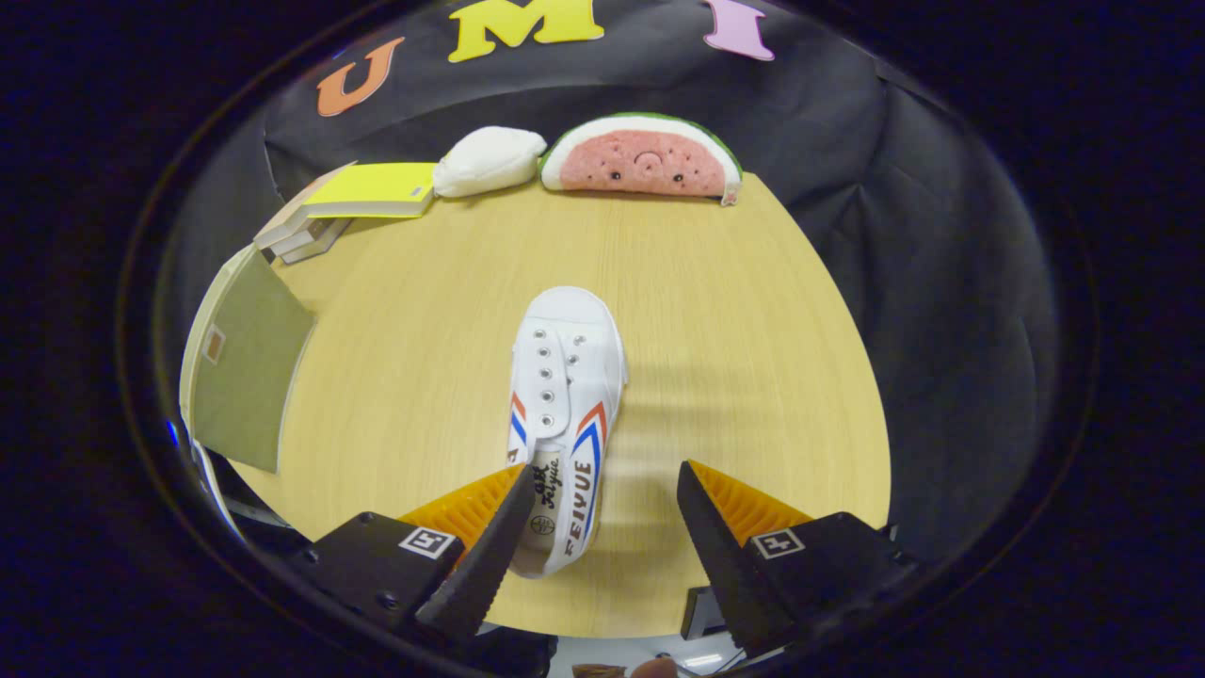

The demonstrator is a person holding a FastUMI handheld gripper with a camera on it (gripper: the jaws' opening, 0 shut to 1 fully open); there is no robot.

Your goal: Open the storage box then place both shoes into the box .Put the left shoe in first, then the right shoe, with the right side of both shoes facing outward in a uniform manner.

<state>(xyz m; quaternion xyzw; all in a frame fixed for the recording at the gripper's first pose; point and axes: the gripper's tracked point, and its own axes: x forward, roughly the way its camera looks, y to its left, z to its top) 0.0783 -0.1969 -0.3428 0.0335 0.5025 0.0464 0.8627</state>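
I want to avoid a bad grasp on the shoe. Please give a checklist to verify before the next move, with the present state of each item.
1. Gripper open: ok, fingers spread apart.
2. White shoe between the fingers: not ok, its heel lies against the left finger, with a wide gap to the right one.
3. Shoe upright on the table: ok, toe pointing away.
4. Storage box lid open: cannot tell.
5. Which shoe this is: cannot tell.

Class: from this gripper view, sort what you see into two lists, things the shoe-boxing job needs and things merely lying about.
Job: shoe, between the open gripper fingers; box, lid up.
Lying about: books, white plush, watermelon plush.
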